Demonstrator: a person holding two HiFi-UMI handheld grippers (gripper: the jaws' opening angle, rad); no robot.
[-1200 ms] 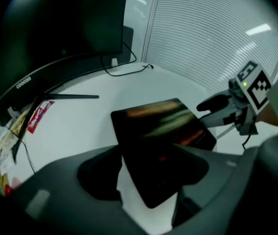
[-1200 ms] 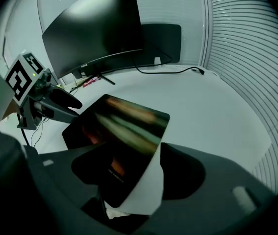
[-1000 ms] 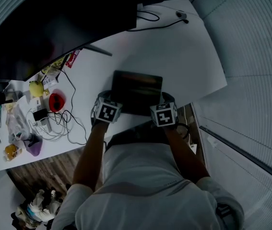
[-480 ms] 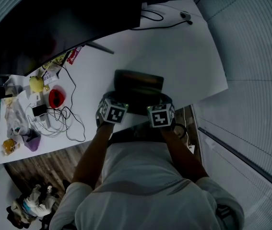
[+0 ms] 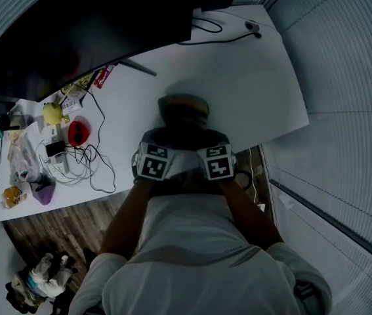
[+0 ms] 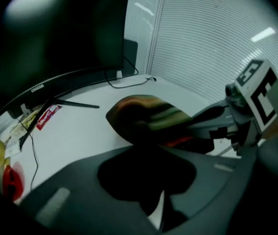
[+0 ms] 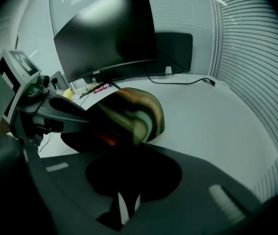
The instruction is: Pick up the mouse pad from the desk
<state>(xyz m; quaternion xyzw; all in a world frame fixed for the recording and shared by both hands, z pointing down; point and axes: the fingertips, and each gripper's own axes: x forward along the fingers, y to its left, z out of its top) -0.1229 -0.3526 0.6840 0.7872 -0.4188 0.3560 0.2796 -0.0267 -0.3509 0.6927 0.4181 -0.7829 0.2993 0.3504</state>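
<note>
The mouse pad (image 5: 183, 113), dark with coloured stripes, bows up off the white desk (image 5: 251, 84) with its far edge curling over. My left gripper (image 5: 161, 138) holds its near left corner and my right gripper (image 5: 210, 138) its near right corner, and both sets of jaws are closing on it. In the left gripper view the arched mouse pad (image 6: 148, 119) runs into my left gripper (image 6: 146, 154), with the right gripper (image 6: 237, 116) alongside. The right gripper view shows the mouse pad (image 7: 129, 112) entering my right gripper (image 7: 131, 153), and the left gripper (image 7: 36, 106) beside it.
A large dark monitor (image 5: 74, 38) overhangs the desk's back, its stand foot (image 5: 136, 67) near the pad. Clutter lies at the left: a red bowl (image 5: 77, 134), a yellow object (image 5: 53, 113), tangled cables (image 5: 84, 166). A black cable (image 5: 218, 28) runs along the far right corner.
The pad lay flat on the desk; both grippers have closed on its near corners, moved closer together and lifted, so it now arches upward.
</note>
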